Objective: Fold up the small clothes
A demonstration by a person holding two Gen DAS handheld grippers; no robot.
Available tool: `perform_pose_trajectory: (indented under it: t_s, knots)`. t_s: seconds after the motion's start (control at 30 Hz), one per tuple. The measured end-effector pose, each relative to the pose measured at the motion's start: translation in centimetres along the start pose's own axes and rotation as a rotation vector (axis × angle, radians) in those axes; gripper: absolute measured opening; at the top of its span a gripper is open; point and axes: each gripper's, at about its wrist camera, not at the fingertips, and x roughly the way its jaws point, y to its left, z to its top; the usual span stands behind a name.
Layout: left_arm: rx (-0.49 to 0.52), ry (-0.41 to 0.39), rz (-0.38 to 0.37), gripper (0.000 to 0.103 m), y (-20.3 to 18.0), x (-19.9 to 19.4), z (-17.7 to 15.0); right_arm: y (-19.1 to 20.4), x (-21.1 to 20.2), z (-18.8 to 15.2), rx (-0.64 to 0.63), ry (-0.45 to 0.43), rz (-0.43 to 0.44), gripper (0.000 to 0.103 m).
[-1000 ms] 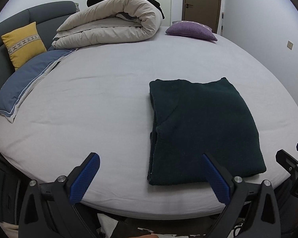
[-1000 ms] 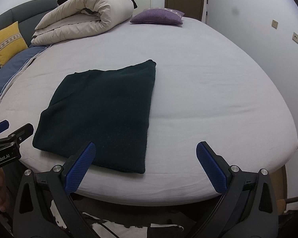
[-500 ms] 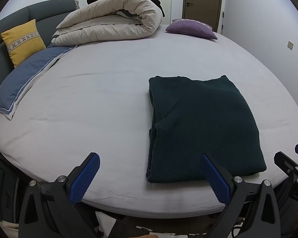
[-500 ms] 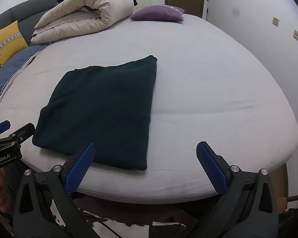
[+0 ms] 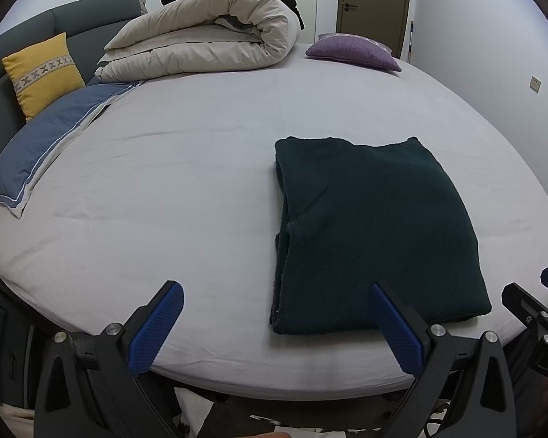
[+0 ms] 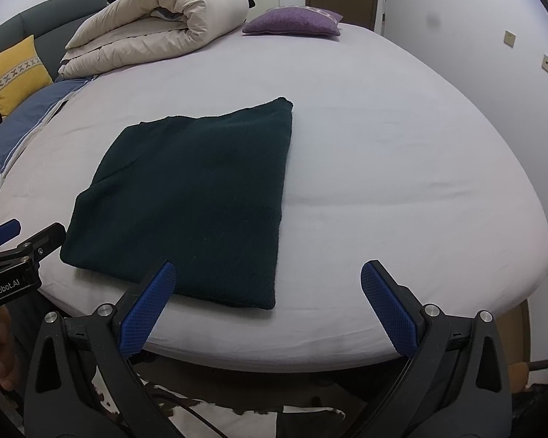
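Note:
A dark green sweater (image 5: 369, 230) lies folded into a flat rectangle on the grey bed sheet (image 5: 171, 197), near the bed's front edge. It also shows in the right wrist view (image 6: 197, 200). My left gripper (image 5: 274, 325) is open and empty, held off the front edge of the bed, to the left of the sweater's near corner. My right gripper (image 6: 266, 306) is open and empty, just in front of the sweater's near right corner. Each gripper shows at the side of the other's view, the right one (image 5: 537, 303) and the left one (image 6: 18, 244).
A rolled beige duvet (image 5: 208, 43) lies at the back of the bed. A purple cushion (image 5: 354, 51), a yellow cushion (image 5: 40, 73) and a blue pillow (image 5: 44, 142) lie around the bed's edge. A wall (image 6: 493, 36) stands on the right.
Both grippers have moved slightly forward and up, so the sweater sits a little lower and nearer in both views. The sweater has not moved. Both grippers stay open.

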Motion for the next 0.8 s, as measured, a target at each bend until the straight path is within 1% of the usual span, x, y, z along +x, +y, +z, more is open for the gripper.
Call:
perform_pose_trajectory:
  t_s: [0.8]
  knots:
    - [-0.001, 0.001, -0.001, 0.103, 0.01, 0.03, -0.11, 0.45, -0.02, -0.3, 0.004, 0.001, 0.004, 0.103]
